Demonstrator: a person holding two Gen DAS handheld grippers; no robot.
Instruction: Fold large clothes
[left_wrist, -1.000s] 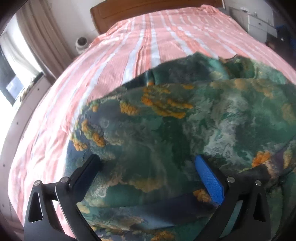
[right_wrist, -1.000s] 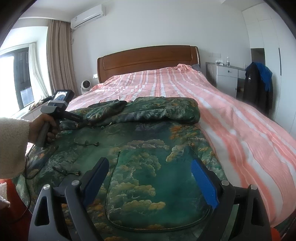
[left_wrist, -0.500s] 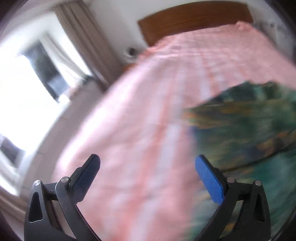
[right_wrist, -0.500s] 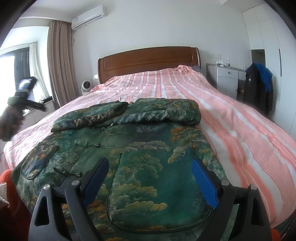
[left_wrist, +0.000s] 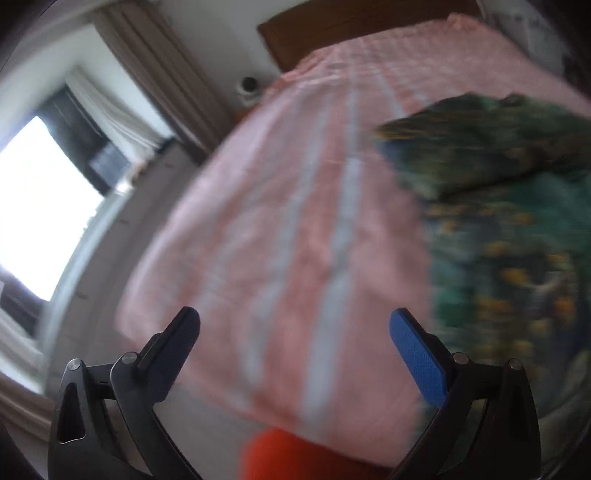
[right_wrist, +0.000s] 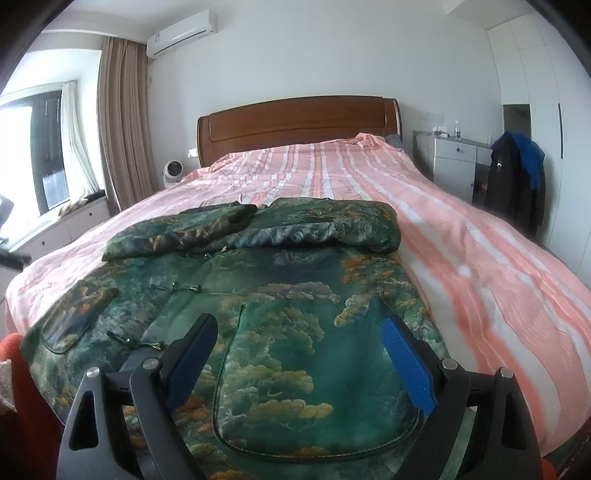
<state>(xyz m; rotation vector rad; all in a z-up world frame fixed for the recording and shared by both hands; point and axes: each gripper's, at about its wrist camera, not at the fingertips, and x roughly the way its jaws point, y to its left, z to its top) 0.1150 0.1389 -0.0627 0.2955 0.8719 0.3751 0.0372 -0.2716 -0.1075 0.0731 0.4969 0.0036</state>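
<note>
The right gripper (right_wrist: 297, 334) hangs low over the near end of the bed, fingers spread wide with nothing between them, and directly beneath and ahead of it lies the green patterned jacket (right_wrist: 280, 295), spread flat on the pink striped bedspread (right_wrist: 498, 280). A large rounded pocket (right_wrist: 314, 387) sits right under the spread fingers, and a second pocket (right_wrist: 74, 317) shows off to the left of them. Beyond the fingertips, the two sleeves (right_wrist: 258, 225) are folded inward across the top of the jacket, lying side by side. Farther ahead stands the wooden headboard (right_wrist: 295, 122), with a small white fan (right_wrist: 173, 171) to its left and a white cabinet (right_wrist: 454, 162) to the right. Over to the left gripper (left_wrist: 295, 325): its view is blurred, but its fingers are also set wide apart and empty, hovering over bare bedspread (left_wrist: 295, 221) near the bed's left edge. From there the jacket (left_wrist: 517, 240) lies off to the right of the blue pad (left_wrist: 417, 358), clear of both fingers, with one folded sleeve (left_wrist: 480, 147) ahead and to the right. A window (left_wrist: 37, 206) and curtain (left_wrist: 155, 74) sit to the left of this gripper, and something orange-red (left_wrist: 295, 458) shows just below it, too blurred to tell what.
</note>
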